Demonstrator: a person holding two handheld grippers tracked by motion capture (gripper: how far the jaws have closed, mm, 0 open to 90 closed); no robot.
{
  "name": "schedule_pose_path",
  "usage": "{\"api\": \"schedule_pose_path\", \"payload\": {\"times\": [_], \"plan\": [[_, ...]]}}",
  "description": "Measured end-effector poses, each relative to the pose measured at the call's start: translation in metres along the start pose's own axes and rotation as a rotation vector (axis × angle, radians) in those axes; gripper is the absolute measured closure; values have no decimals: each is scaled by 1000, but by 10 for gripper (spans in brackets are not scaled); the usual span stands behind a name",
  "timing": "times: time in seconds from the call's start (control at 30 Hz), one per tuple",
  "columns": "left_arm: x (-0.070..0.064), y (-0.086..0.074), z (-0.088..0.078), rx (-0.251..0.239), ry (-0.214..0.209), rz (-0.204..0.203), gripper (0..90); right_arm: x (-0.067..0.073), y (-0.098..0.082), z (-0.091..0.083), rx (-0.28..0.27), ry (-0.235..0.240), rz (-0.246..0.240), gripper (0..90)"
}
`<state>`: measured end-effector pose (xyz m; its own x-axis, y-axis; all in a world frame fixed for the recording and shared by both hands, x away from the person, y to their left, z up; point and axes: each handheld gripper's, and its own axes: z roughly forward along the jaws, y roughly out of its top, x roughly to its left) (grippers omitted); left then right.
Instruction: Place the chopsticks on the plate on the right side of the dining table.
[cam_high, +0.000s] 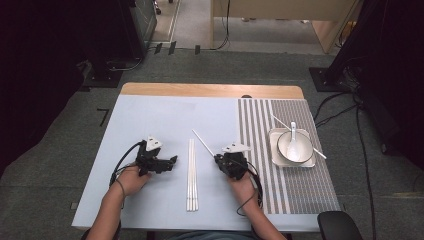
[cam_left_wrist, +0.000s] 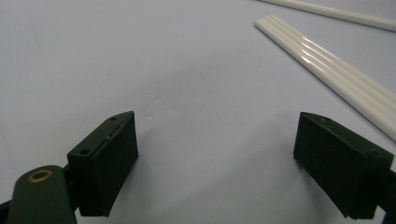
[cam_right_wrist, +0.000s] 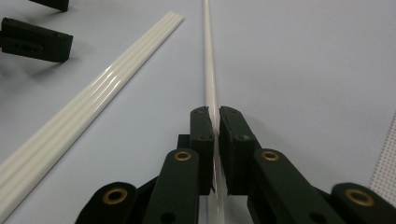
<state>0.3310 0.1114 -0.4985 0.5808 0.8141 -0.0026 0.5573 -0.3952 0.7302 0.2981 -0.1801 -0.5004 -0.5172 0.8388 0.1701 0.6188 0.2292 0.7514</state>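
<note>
White plastic, a single chopstick (cam_right_wrist: 208, 70) sits clamped between the right gripper (cam_right_wrist: 215, 122) pads, slanting away over the pale blue table sheet (cam_high: 150, 120). Left gripper (cam_left_wrist: 215, 158) rests low with jaws wide apart, holding nothing, beside the row of chopsticks (cam_high: 192, 175).

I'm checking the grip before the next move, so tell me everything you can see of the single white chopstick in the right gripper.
The single white glossy chopstick is a thin, straight, smooth rod that looks like plastic. The right gripper has its black jaws shut on it near one end. In the high view it runs slantwise away from the gripper, up and to the left, over the pale blue table mat. It stays apart from the bundle of white chopsticks lying side by side.
</note>
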Motion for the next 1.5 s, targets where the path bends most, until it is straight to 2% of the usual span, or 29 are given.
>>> {"api": "schedule_pose_path", "payload": {"times": [0.07,0.13,0.2,0.33,0.67,1.1,1.17,1.5], "plan": [[0,0,0,0,0,0,135,-3,0,0,-3,21,29,849],[0,0,0,0,-1,0,135,-7,0,0,-5,46,85,850],[0,0,0,0,-1,-1,135,-10,0,-1,-4,65,113,850],[0,0,0,0,-1,-1,135,-14,4,-3,-5,75,130,850],[0,0,0,-2,-1,-4,135,-16,11,-6,-9,86,115,850],[0,0,0,-2,-1,-2,135,-21,31,-17,7,57,33,850],[0,0,0,0,-1,-1,135,-26,36,-20,11,51,23,850],[0,0,0,-1,-1,-3,135,-39,50,-31,14,58,33,850]]}}
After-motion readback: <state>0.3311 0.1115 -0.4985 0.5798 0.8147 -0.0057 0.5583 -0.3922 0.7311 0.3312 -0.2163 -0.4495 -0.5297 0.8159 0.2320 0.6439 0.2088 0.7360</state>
